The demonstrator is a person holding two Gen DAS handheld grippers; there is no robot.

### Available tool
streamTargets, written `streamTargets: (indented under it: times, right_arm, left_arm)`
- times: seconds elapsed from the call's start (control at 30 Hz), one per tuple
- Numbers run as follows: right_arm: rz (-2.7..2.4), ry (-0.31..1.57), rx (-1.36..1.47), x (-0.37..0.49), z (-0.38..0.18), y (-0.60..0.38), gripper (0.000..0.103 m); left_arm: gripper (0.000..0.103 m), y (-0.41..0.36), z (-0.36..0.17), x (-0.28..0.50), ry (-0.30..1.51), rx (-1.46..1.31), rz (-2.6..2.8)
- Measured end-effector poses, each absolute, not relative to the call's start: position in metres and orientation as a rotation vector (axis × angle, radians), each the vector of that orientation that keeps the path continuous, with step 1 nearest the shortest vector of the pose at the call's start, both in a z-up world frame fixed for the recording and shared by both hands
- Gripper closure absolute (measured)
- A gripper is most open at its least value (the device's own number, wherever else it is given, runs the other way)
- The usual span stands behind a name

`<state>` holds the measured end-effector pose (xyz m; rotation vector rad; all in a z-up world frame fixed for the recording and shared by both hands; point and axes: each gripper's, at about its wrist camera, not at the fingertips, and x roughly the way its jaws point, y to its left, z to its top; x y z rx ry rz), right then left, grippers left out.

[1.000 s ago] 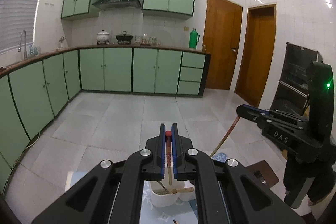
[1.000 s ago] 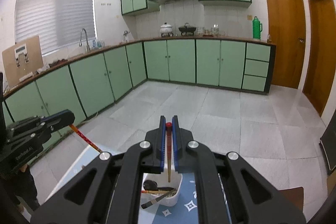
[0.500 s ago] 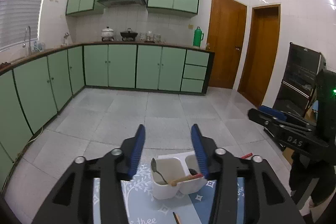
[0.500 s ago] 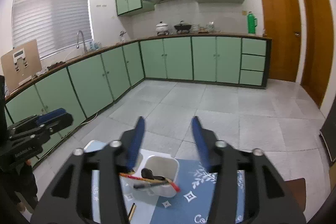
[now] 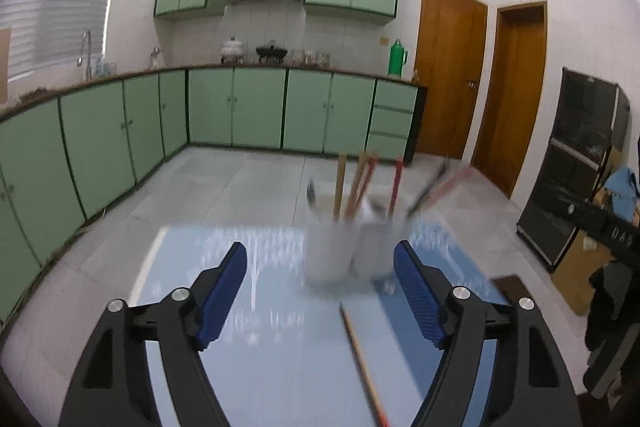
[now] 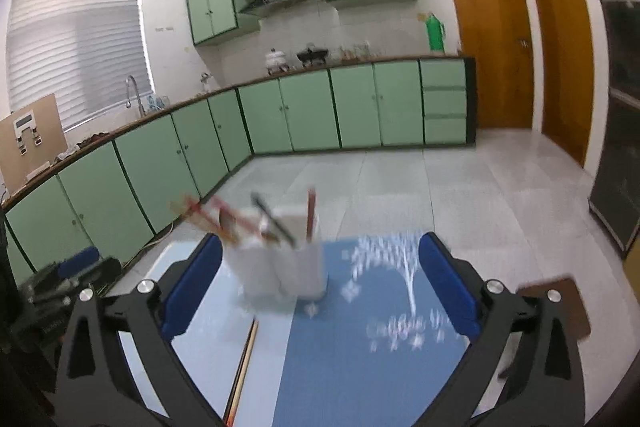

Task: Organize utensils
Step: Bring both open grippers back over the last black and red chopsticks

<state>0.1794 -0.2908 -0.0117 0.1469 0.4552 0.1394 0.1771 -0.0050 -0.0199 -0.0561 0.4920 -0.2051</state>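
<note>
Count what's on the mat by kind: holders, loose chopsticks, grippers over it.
White two-compartment holder, utensils standing in it, too blurred to count: 1
Loose chopstick on the blue mat: 1
Open grippers above the mat: 2, left gripper, right gripper
Total: 4

Bright even light; foreground motion-blurred; fisheye bending, dark corners.

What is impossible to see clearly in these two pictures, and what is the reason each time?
- White holder: motion blur in both wrist views; its compartments and the kinds of utensils inside cannot be told.
- Loose chopstick on the blue mat: its near end is cut off by the bottom edge in both views.
- Mat writing: blurred, unreadable, right wrist view.
- Right hand-held gripper, left wrist view: cut off by the right edge.
</note>
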Motion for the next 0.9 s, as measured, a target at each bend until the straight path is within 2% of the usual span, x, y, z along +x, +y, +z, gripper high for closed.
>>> streamTargets:
  times: [0.17,0.4,0.63,0.9]
  right_arm:
    - [0.128,0.553,0.171,0.151,-0.063,-0.28,0.007]
    - [0.116,0.717,0.194,0.125,-0.129,-0.256,0.007]
    - [0.144,0.782,0.145,0.107,-0.164,-0.225,0.007]
    - [0.183,0.805,0.072,0.101,-0.174,-0.196,0.008]
  left_arm:
    - [0.027,0.006,-0.082,0.155,0.616,-0.051,-0.172]
    - [0.026,0.019,-0.136,0.14,0.747,-0.076,-0.127]
    - [0.026,0.025,-0.156,0.132,0.776,-0.074,-0.095]
    - [0.026,0.031,-0.159,0.128,0.806,-0.07,-0.09]
